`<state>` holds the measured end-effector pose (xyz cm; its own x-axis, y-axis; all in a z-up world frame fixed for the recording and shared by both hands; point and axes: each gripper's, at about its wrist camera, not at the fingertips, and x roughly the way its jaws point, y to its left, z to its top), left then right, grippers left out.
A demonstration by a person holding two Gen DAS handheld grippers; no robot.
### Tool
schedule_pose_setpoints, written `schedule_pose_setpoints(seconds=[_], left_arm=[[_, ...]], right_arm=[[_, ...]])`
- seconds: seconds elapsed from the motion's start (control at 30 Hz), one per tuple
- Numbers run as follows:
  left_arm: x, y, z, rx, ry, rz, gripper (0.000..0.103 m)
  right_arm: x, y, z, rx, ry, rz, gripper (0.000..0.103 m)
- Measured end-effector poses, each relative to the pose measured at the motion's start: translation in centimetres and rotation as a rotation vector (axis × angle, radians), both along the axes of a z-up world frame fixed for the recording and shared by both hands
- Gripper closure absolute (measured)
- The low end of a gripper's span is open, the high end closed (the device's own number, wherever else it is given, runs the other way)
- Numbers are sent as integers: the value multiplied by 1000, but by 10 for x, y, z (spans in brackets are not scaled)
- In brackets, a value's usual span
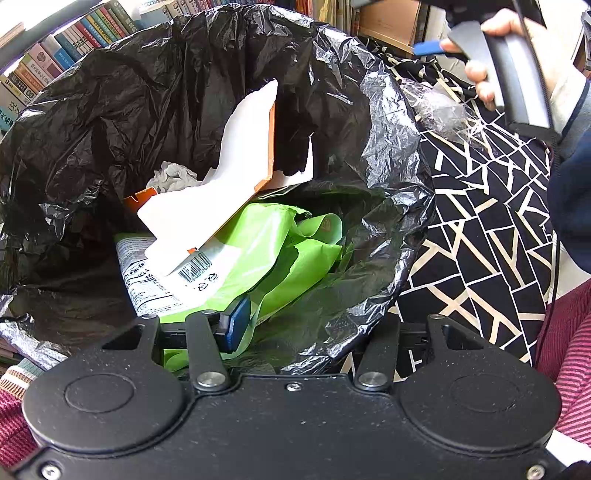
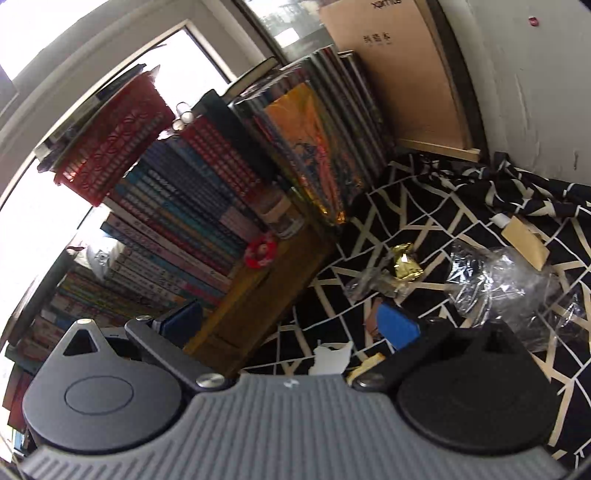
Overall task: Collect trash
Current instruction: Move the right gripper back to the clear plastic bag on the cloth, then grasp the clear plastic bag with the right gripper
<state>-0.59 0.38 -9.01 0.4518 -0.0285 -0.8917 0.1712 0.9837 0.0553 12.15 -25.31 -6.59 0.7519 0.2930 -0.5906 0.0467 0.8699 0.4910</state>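
Observation:
An open black trash bag fills the left wrist view. Inside lie a white-and-orange carton, a green plastic bag, a crumpled tissue and a printed packet. My left gripper straddles the bag's near rim, partly open. Its left pad is inside the bag; the other finger is hidden behind the film. My right gripper is open and empty above the black-and-white cloth. Ahead of it lie a gold foil wrapper, crumpled clear plastic and a white paper scrap.
Stacked books, a red basket and a wooden shelf stand left of the cloth. A cardboard box leans on the back wall. A brown card lies far right. A hand holds the right gripper's handle.

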Motion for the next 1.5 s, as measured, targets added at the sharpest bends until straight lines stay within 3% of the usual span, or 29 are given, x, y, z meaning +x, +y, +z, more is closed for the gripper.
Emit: schedule_pose_setpoints(seconds=[0.2,0.4,0.7,0.83,1.07,1.3,1.5], left_arm=[[0,0,0,-1,0,0,54],[0,0,0,-4,1,-1,54],[0,1,1,-7,1,1,54],[0,0,0,-6,1,2,54],[0,0,0,-7,4,6,53],[1,1,-1,-8,10,11,53],[3,1,-2,-7,16,14,53]], right_arm=[[7,-20,-15,11,20,-81,0],[9,-24,-27,1,27,-69,0],[8,-33,-30,-266,-91,-129,0],[14,-53,-34,-320,-41,-193,0],[26,-91,-68,-341,187,-311,0],[41,-65,-106,-505,211,-179,0],[49,-60,-136,-639,232,-192,0]])
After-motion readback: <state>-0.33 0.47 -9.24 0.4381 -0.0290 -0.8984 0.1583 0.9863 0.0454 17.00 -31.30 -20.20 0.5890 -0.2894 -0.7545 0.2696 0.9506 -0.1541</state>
